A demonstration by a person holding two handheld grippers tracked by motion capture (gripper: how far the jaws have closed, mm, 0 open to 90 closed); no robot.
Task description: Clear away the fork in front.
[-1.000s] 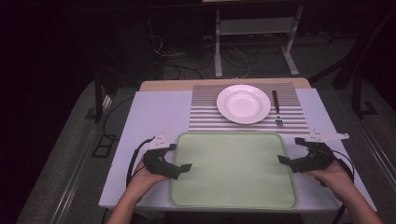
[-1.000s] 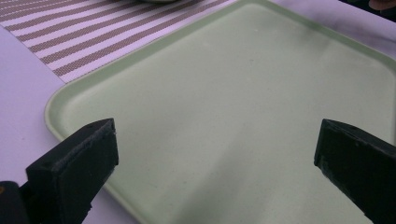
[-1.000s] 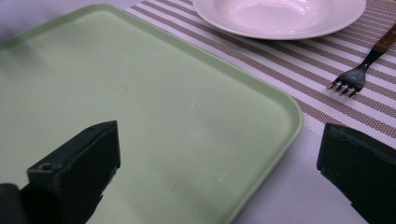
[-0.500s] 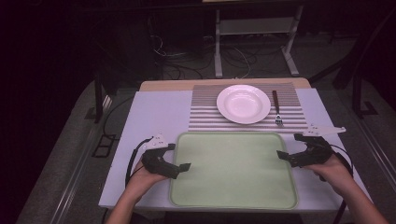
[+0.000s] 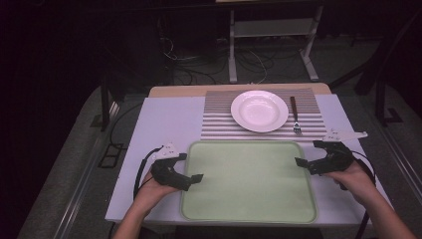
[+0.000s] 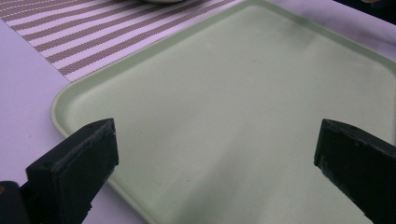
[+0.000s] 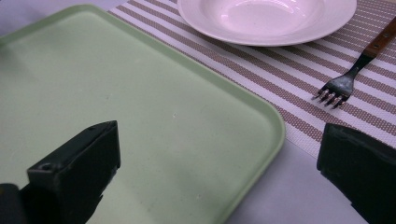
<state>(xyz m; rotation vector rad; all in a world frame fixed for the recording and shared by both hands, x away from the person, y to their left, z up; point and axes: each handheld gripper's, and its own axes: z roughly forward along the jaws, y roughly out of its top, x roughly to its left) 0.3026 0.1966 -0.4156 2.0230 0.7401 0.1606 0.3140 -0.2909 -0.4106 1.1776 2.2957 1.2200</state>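
A big green tray (image 5: pixel 249 181) lies flat on the near part of the white table (image 5: pixel 164 119), right in front of the person. Nothing lies on it. Its far edge sits just at the near edge of a striped mat (image 5: pixel 219 124).

The left gripper (image 5: pixel 191 172) is at the tray's left edge, near the far left corner. Its jaws are spread wide apart and hold nothing. In the left gripper view the tray (image 6: pixel 243 107) fills the space between the two black jaws, one jaw over the tray's left rim and the other over the green inside. The left hand (image 5: pixel 149 191) holds this gripper from behind.

The right gripper (image 5: pixel 306 154) is at the tray's right edge, near the far right corner. Its jaws are wide apart too, with nothing in them. In the right gripper view one jaw is over the tray (image 7: pixel 140 116) and the other is off to the side over the table. I cannot tell if either gripper touches the tray.

A white plate (image 5: pixel 259 110) sits on the striped mat behind the tray. A fork (image 5: pixel 294 115) with a brown handle lies just right of the plate, its prongs pointing at the tray.
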